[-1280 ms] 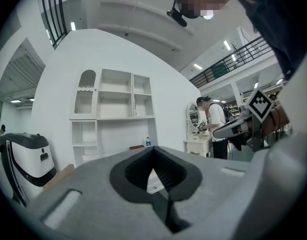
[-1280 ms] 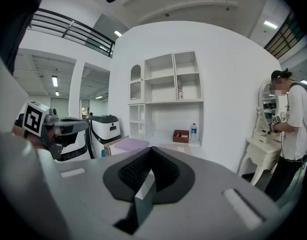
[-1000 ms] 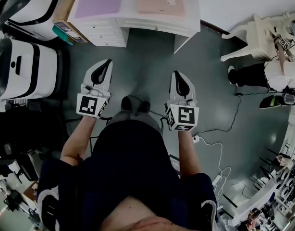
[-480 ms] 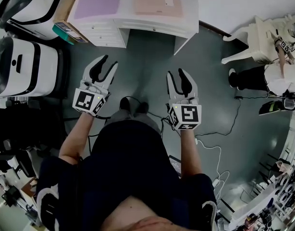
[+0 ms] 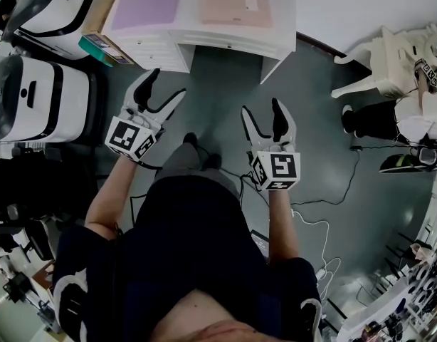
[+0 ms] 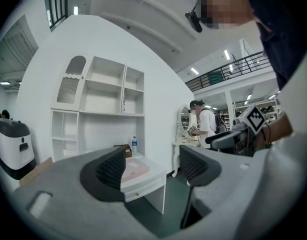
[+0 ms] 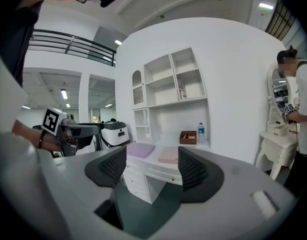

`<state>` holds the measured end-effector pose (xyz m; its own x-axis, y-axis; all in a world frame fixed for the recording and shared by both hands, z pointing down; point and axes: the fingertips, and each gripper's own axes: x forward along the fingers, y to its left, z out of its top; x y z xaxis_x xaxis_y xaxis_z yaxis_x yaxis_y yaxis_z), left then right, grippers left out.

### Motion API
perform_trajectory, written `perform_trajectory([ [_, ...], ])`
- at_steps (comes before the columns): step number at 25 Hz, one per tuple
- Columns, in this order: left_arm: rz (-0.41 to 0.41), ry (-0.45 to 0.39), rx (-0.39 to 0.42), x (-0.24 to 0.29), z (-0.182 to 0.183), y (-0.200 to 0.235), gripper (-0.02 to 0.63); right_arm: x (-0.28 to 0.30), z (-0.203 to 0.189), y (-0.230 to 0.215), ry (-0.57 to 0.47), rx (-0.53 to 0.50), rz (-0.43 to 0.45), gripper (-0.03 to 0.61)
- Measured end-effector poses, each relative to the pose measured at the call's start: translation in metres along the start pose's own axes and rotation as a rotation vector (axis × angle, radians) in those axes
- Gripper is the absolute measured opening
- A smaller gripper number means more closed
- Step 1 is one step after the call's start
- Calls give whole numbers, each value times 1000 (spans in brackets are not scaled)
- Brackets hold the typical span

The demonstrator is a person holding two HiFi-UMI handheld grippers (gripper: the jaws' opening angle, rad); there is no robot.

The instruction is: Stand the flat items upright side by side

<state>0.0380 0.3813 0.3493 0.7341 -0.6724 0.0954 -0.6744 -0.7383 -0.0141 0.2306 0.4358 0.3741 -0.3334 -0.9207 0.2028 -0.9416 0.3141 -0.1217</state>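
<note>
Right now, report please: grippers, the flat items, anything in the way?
Left gripper, right gripper: jaws have just been opening, nothing between them. Purple pad, pink pad flat on white desk, untouched. Nothing seen blocking.

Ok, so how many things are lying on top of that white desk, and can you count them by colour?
Purple flat item: 1
Pink flat item: 1
Brown box: 1
Clear water bottle: 1
Total: 4
</note>
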Motion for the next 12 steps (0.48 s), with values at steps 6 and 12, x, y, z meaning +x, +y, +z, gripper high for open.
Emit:
perform_trajectory([
  [6,-58,8,20,32,1,21,387,20,0,-9,-1,47,-18,341],
  [12,-111,-14,22,70,4,65,407,62,3,-12,-6,89,-53,345],
])
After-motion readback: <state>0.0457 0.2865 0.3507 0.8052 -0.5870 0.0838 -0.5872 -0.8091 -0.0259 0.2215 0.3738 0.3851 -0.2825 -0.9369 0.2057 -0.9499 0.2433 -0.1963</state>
